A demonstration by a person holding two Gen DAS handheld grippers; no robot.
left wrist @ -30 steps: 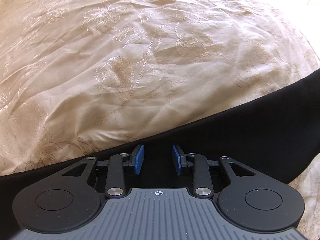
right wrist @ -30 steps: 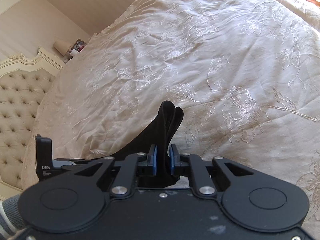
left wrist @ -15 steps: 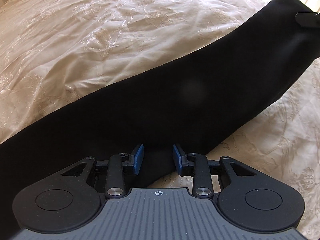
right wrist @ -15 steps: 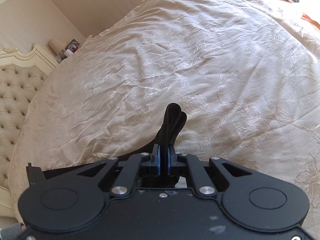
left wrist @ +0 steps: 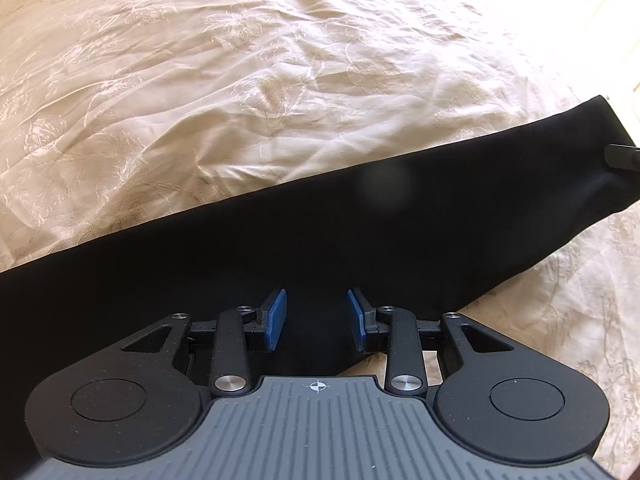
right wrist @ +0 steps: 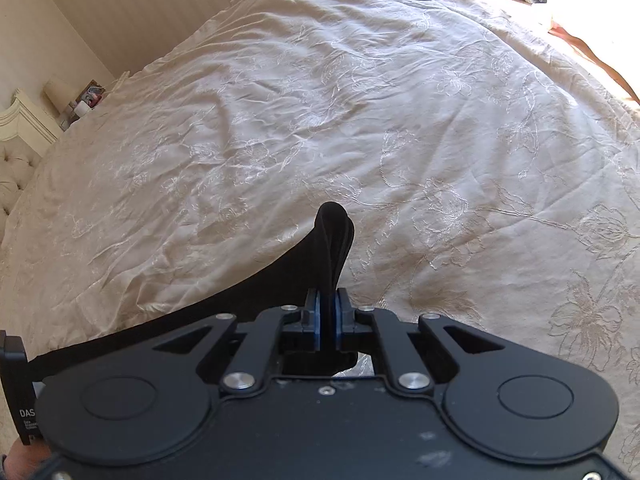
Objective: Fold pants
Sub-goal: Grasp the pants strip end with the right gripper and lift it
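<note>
Clearly the pants (left wrist: 320,240) are being laid out straight before any fold is made. They run as one long black band across the near part of the bedspread (left wrist: 200,100), seen from the left wrist as a strip slanting from the lower left up toward the right edge of the bed, with the cream embroidered cover bare beyond them.

The right gripper (right wrist: 328,320) has its blue pads pressed together on a bunched end of the pants (right wrist: 334,236); a dark loop of cloth sticks up past the fingertips, and the rest trails off to its left along the cover.

The left gripper (left wrist: 316,320) hovers over the band with its pads spread apart and nothing between them; black cloth lies beneath the gap. Whether the pads touch the fabric I cannot tell.

As I judge it, the step in hand is tensioning and flattening the garment. The next move calls for the left gripper to close on the cloth under it, so both ends are held, and then for one end to be carried over the other.
</note>
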